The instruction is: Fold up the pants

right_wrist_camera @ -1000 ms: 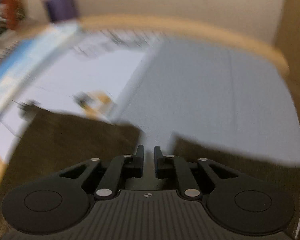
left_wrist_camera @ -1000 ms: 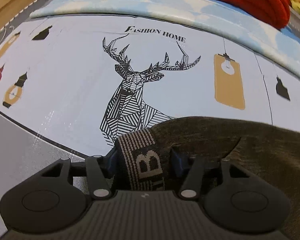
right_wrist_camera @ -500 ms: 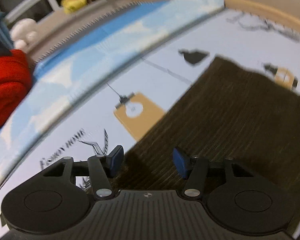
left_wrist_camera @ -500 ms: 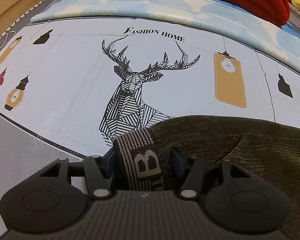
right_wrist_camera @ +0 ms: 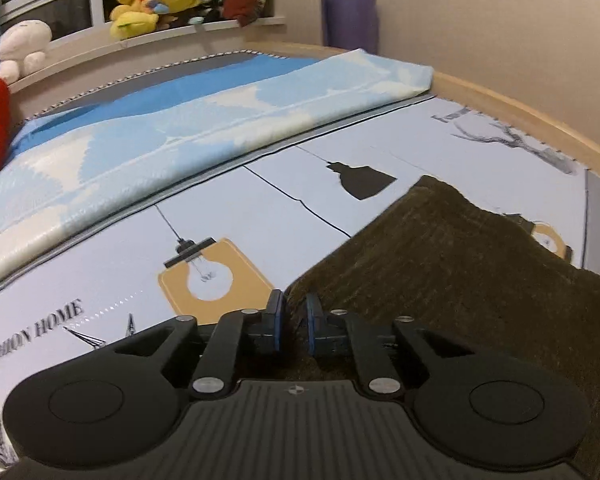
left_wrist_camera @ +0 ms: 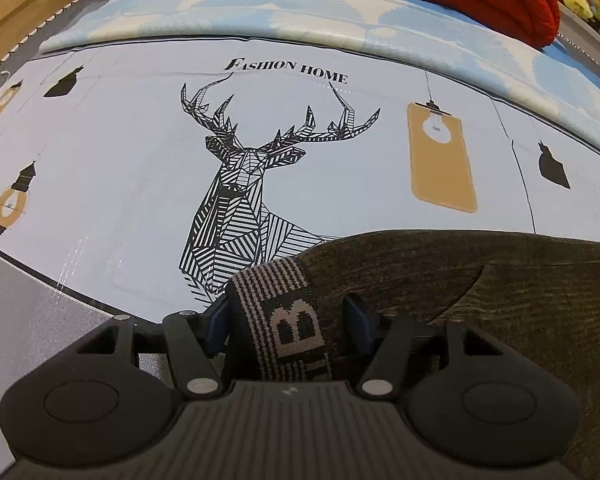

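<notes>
Pinching pants [right_wrist_camera: 480, 280] edge: right tongs [right_wrist_camera: 294, 320]; left tongs [left_wrist_camera: 286, 316] spread, straddling waistband [left_wrist_camera: 284, 312].

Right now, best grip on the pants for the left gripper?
The striped waistband of the pants, approached edge-on from the near side. It is a thick, stiff band standing up between the open left gripper, so its fingers straddle it.

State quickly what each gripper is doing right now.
Left gripper: open, fingers either side of the pants waistband.
Right gripper: closed on the pants' edge.
</notes>
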